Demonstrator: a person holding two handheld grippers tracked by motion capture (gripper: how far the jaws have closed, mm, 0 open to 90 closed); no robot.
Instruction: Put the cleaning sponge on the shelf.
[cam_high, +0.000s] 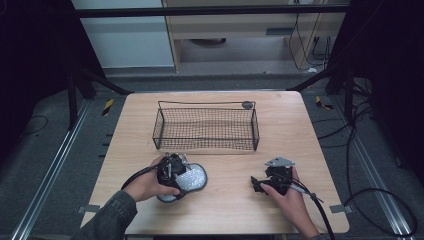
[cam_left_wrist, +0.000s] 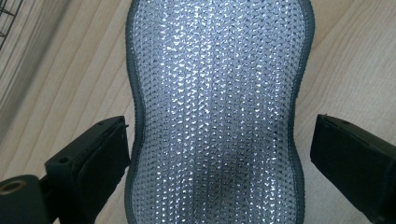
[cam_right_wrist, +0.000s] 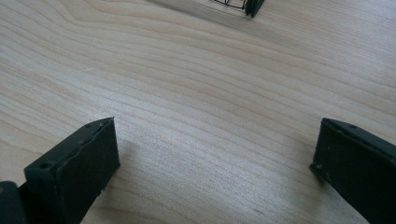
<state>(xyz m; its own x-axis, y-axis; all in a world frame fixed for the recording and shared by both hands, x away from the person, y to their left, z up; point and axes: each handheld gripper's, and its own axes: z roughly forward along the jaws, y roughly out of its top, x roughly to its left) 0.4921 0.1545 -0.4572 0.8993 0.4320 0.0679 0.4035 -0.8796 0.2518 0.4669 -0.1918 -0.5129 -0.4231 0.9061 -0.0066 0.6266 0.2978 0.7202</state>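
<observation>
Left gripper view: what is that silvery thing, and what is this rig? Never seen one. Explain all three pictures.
No robot here: a person holds a hand-held two-finger gripper in each hand at a wooden table.

The high view looks down from above the person's side. The left gripper is at its left, the right gripper at its right. A black wire basket stands at the middle of the table, farther from the person.

The other two pictures come from a camera riding on each gripper, looking along its black fingers.

The silvery thing is a flat sparkly pad with a dark rim, narrower at its middle, lying on the table. The left gripper's fingers straddle that narrow part with a gap on each side, so it is not gripped yet.

The right gripper's fingers stand open over bare wood, holding nothing.
</observation>
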